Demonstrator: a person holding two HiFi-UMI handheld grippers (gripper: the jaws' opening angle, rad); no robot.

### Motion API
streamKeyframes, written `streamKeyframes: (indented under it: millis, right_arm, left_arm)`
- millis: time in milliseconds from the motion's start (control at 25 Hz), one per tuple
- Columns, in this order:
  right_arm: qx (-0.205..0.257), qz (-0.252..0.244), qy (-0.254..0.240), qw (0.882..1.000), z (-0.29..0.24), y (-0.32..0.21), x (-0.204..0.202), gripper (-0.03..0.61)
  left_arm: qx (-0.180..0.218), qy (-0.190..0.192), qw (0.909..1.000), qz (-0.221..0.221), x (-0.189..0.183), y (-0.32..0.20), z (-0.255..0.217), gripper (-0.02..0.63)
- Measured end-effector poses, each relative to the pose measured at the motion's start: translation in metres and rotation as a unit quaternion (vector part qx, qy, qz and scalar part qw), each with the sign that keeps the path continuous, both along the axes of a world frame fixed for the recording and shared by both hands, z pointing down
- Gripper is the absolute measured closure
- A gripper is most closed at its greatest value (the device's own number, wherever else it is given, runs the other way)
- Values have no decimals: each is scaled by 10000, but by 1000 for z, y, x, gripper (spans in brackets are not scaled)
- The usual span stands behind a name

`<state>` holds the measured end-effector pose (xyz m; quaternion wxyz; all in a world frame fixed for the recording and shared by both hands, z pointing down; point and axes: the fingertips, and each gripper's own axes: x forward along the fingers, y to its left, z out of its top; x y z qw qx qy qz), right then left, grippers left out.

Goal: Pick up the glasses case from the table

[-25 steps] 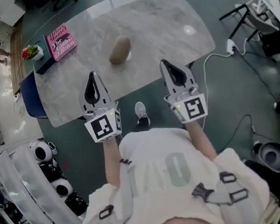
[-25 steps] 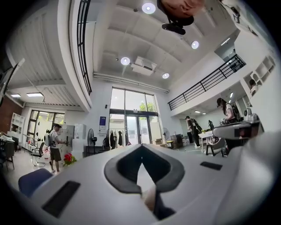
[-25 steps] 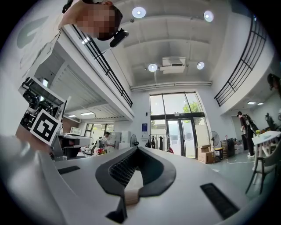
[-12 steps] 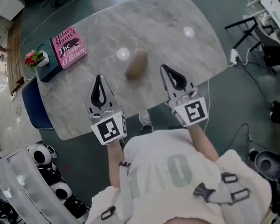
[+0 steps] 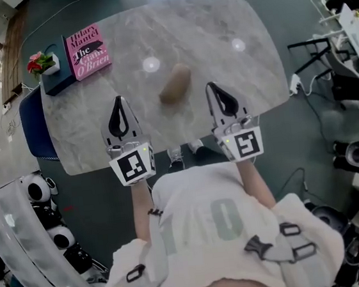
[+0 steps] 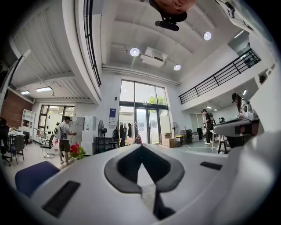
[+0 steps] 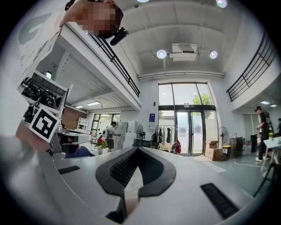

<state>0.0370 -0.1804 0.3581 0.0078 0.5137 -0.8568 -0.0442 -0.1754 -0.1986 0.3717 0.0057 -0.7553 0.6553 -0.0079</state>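
Glasses case (image 5: 175, 84), brown and oblong, lies mid-frame on the marble surface (image 5: 217, 26), long axis tilted lower left to upper right. Left tool (image 5: 118, 103) and right tool (image 5: 213, 89) sit either side, slightly lower in frame, both clenched on nothing, clear of the case

We wear a white T-shirt (image 5: 192, 199) with green lettering and grey buckled straps (image 5: 275, 249); white left gripper (image 5: 118, 100) and right gripper (image 5: 212, 87) carry square markers.
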Motion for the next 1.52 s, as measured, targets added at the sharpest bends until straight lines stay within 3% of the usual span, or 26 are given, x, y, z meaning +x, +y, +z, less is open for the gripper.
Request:
streamKeyframes:
  millis: [440,720,920,1240,1520]
  right_arm:
    - [66,-483,-231,9985,0,-29,9,577]
    - [241,-792,-345,9960,-11,-47,19,577]
    - [157,-813,-442,9956,-8,-50,27,577]
    - [116,-860,-511,9949,-2,-56,28,577]
    - [47,-984,-517,9938,0,-56,24,577]
  left_arm:
    - [-30,-179,9988,-464,21,-20,-3,611]
    - [284,-310,9986,-307,57,-39,-27,611]
    - [63,-298,9989,-355,56,-41,-21,611]
    - [56,-482,9985,-246,58,-49,-18,611]
    - [35,-399,9987,-300,57,-46,-17,611]
